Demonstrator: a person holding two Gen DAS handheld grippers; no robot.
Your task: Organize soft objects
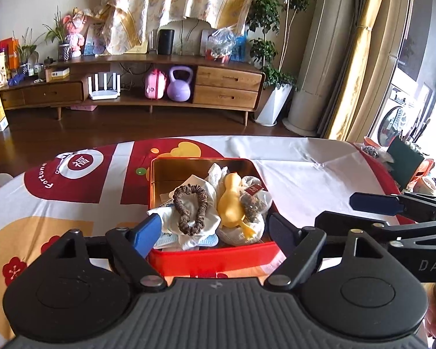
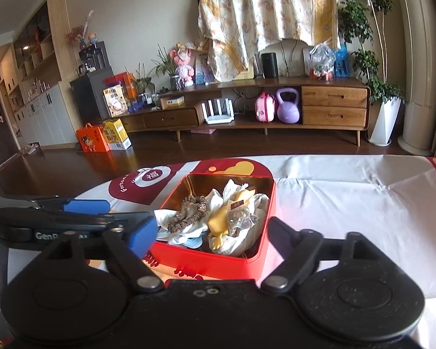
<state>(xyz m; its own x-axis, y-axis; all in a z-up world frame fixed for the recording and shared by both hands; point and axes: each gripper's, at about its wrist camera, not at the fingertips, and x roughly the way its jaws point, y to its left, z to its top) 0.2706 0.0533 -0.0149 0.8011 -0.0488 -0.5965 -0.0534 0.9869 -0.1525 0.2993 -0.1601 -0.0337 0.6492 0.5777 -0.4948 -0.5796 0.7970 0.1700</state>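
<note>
The cloth pieces under the pile in the red tin (image 1: 212, 258) were half buried, and the sachet's (image 1: 251, 200) contents were hard to make out. The left gripper (image 1: 215, 231) hung over the tin's near edge, tilted down, jaws apart and holding nothing; the right gripper (image 2: 212, 231) stood likewise, jaws spread and empty (each showed at the edge of the other's view). The tin sat on the patterned tablecloth (image 1: 305, 168), gold inside, holding a brown scrunchie (image 1: 189, 210) on white cloth at left and a yellow rubber duck (image 1: 231, 200) at right.
</note>
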